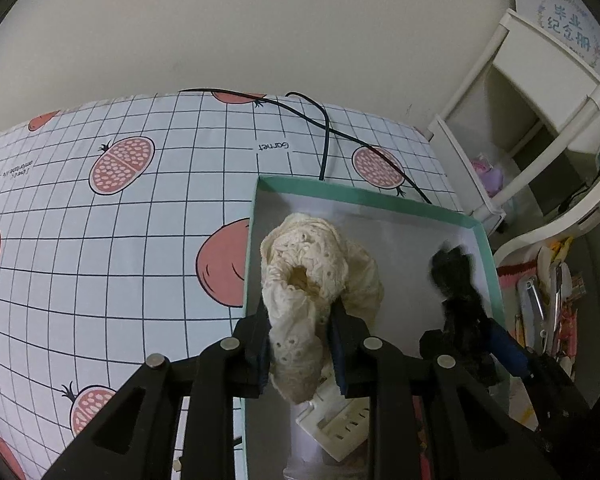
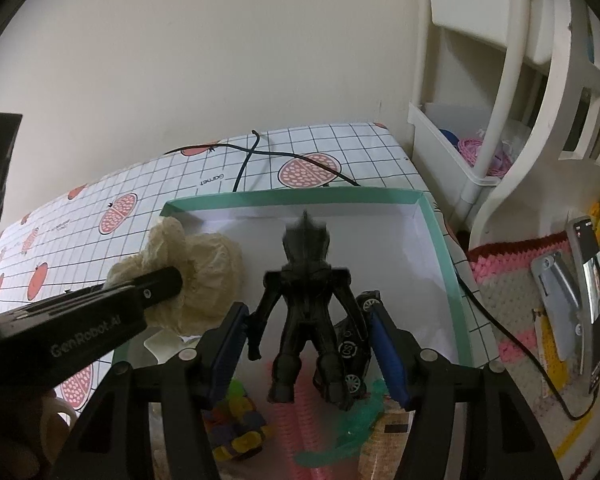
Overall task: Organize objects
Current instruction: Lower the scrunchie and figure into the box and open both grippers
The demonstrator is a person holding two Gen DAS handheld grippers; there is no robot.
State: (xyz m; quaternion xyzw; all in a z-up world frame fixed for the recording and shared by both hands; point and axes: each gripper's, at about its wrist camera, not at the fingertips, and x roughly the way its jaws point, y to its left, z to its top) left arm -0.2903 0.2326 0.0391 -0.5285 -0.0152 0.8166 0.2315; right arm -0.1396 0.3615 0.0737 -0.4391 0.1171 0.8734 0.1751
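Note:
A cream lace cloth [image 1: 312, 280] is bunched between the fingers of my left gripper [image 1: 300, 312], which is shut on it above the left part of a white box with a teal rim [image 1: 360, 196]. In the right wrist view the same cloth [image 2: 208, 268] hangs at the box [image 2: 292, 196] left side, with a left gripper finger [image 2: 160, 284] across it. My right gripper [image 2: 310, 340] is shut on a black toy figure [image 2: 304, 304], held upright over the box's near end. A black toy car [image 2: 356, 348] sits against the right finger; whether it is gripped too I cannot tell. The figure [image 1: 456, 280] also shows in the left wrist view.
The box lies on a grid tablecloth with pomegranate prints [image 1: 100, 240]. A black cable [image 1: 324, 136] runs behind the box. A white shelf rack [image 2: 480, 120] stands at the right, beside a crocheted mat with a phone [image 2: 592, 300]. Colourful blocks [image 2: 236, 424] and a pink coil [image 2: 300, 420] lie below my right gripper.

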